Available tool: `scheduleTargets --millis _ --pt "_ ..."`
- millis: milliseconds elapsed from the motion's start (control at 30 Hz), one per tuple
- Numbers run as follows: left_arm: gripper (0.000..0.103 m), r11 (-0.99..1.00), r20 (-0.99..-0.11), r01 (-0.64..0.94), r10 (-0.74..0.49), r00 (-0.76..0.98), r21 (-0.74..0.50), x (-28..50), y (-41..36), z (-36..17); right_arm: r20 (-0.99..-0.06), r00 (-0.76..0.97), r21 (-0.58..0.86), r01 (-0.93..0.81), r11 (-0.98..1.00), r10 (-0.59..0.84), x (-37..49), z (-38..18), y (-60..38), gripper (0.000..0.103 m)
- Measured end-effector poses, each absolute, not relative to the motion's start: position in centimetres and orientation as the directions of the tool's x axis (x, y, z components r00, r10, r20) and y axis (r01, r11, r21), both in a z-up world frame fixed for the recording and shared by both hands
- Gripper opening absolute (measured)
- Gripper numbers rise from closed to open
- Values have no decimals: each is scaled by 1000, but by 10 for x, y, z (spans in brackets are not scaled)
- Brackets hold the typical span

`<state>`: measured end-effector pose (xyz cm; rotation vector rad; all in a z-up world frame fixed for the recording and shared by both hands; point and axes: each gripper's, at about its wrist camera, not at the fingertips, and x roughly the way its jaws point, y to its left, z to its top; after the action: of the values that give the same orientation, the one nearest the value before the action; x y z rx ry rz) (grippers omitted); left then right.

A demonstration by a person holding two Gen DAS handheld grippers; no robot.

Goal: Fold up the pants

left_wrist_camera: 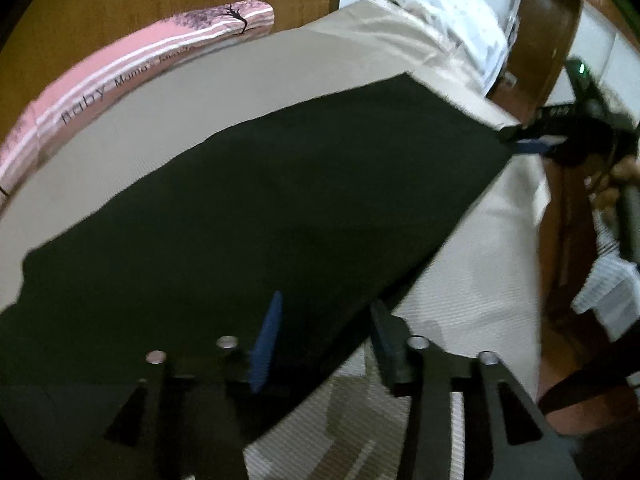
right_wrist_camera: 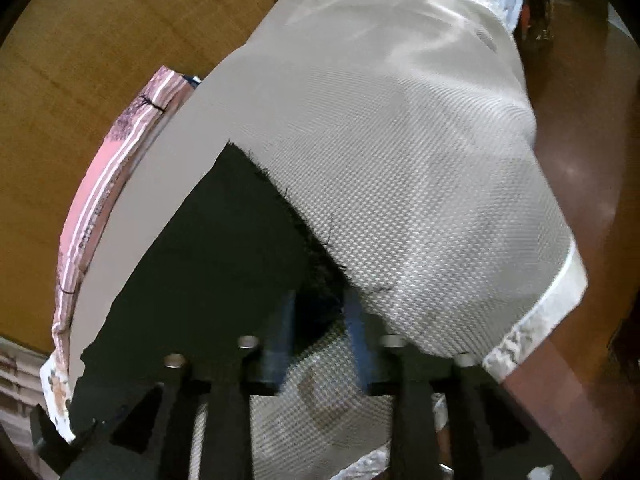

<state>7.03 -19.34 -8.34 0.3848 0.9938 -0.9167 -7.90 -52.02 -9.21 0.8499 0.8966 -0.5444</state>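
Left wrist view looks down along the left gripper (left_wrist_camera: 324,344), whose jaws stand apart with a clear gap; the blue pad of one finger (left_wrist_camera: 266,350) sits over the dark pants (left_wrist_camera: 260,216), while the other finger lies right at the garment's near edge, and neither pad presses on the cloth. The pants stretch away from these tongs as one long, flat, dark band across a beige textured bedcover (left_wrist_camera: 472,280), narrowing toward the far right. At that far end the right gripper (left_wrist_camera: 536,142) meets the tip of the pants, with a hand (left_wrist_camera: 612,184) behind it. Beyond the pants, on the far-left side of the tongs, a pink printed pillow (left_wrist_camera: 120,80) lies along the cover's edge, and a white patterned cloth (left_wrist_camera: 452,28) is bunched at the far end. Right wrist view shows the right gripper (right_wrist_camera: 320,344) with its jaws narrowly parted; the frayed end of the pants (right_wrist_camera: 224,248) reaches into the space between the two blue pads, with bare bedcover (right_wrist_camera: 420,160) showing just behind it, and no pad is seen clamping the fabric. To the left of these tongs the pink pillow (right_wrist_camera: 104,184) curves along the cover, and wooden flooring (right_wrist_camera: 80,80) lies past it.
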Motion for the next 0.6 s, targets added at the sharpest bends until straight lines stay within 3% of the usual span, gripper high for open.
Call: scheduleTargets --millis 233,367,600 --pt "60 604 -759 771 -594 266 -203 85 -149 -44 -828 537 338 705 623 -158 -67 -49 -512 33" --pt "60 733 -763 660 -518 387 -164 120 -114 -46 -809 581 351 598 721 -88 -24 -30 -486 33" --pt "60 890 -795 441 -348 496 -114 160 -46 -70 -801 577 404 319 857 163 90 -31 -397 33"
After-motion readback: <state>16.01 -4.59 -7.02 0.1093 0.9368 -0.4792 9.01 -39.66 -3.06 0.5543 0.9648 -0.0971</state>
